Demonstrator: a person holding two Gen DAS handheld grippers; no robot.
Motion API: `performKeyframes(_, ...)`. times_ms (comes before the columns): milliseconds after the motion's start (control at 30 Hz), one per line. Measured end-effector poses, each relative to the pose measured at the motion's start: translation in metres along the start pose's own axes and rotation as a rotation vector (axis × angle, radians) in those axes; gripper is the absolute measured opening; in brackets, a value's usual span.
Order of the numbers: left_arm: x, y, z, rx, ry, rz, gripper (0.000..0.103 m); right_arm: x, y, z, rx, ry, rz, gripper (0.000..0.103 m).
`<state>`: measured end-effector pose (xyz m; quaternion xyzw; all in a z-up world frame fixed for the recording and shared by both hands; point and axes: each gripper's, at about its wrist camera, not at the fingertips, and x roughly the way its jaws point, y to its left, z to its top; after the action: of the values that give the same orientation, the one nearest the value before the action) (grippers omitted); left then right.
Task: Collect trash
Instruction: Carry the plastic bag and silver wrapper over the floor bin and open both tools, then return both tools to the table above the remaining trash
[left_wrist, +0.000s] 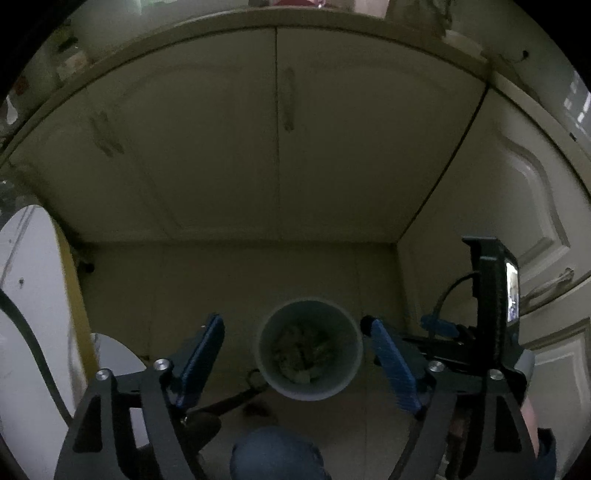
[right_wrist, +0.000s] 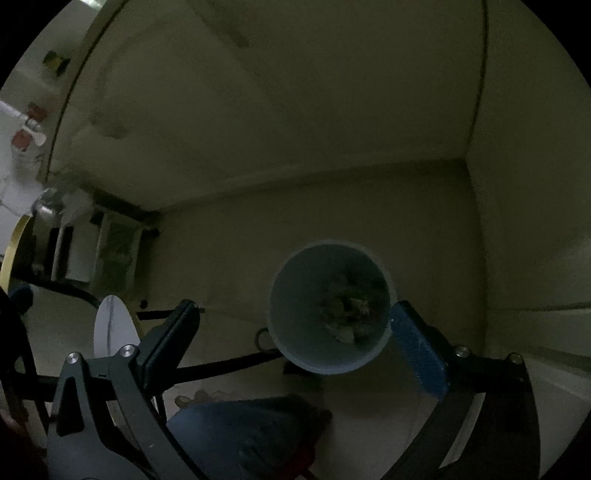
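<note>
A round pale bin (left_wrist: 347, 373) stands on the floor in a dim corner below cabinet doors, with crumpled trash (left_wrist: 301, 352) in its bottom. My left gripper (left_wrist: 295, 354) is open and empty, held above the bin with its blue pads either side of the rim. The bin also shows in the right wrist view (right_wrist: 295, 332), with trash (right_wrist: 349, 310) inside. My right gripper (right_wrist: 299, 332) is open and empty, just above and in front of the bin; its right blue pad (right_wrist: 417, 354) overlaps the rim's right edge.
Cream cabinet doors (left_wrist: 280, 147) fill the back and right. A dark cable (right_wrist: 221, 365) runs across the floor by the bin. A white oval board (left_wrist: 29, 295) stands at the left. The person's blue-clad knee (left_wrist: 273, 454) is at the bottom.
</note>
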<state>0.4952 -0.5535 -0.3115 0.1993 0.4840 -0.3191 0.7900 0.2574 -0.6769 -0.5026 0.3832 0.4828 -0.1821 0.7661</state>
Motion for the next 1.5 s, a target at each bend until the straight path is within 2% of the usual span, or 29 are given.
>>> performKeyframes(67, -0.005, -0.004, 0.001, 0.000, -0.016, 0.015, 0.086, -0.007, 0.003, -0.002, 0.006, -0.016, 0.002, 0.103)
performKeyframes(200, -0.014, -0.009, 0.001, 0.001, -0.055, 0.021, 0.088, -0.032, 0.006, -0.006, -0.003, -0.065, -0.002, 0.103)
performKeyframes(433, -0.059, -0.013, -0.010, -0.023, -0.171, 0.028, 0.095, -0.091, 0.031, -0.010, -0.034, -0.183, -0.005, 0.103)
performKeyframes(667, -0.116, 0.003, -0.030, -0.096, -0.301, 0.058, 0.097, -0.163, 0.086, -0.029, -0.123, -0.320, -0.002, 0.103)
performKeyframes(767, -0.147, 0.023, -0.045, -0.146, -0.357, 0.077, 0.097, -0.192, 0.120, -0.040, -0.173, -0.380, 0.014, 0.103)
performKeyframes(967, -0.209, 0.063, -0.100, -0.254, -0.475, 0.151, 0.101, -0.234, 0.192, -0.055, -0.290, -0.461, 0.055, 0.103)
performKeyframes(1100, -0.248, 0.104, -0.152, -0.322, -0.536, 0.204, 0.102, -0.256, 0.252, -0.082, -0.395, -0.512, 0.101, 0.103)
performKeyframes(1300, -0.292, 0.139, -0.228, -0.437, -0.593, 0.278, 0.102, -0.258, 0.345, -0.123, -0.549, -0.524, 0.172, 0.103)
performKeyframes(1500, -0.338, 0.172, -0.293, -0.531, -0.636, 0.357, 0.102, -0.256, 0.408, -0.165, -0.679, -0.541, 0.221, 0.103)
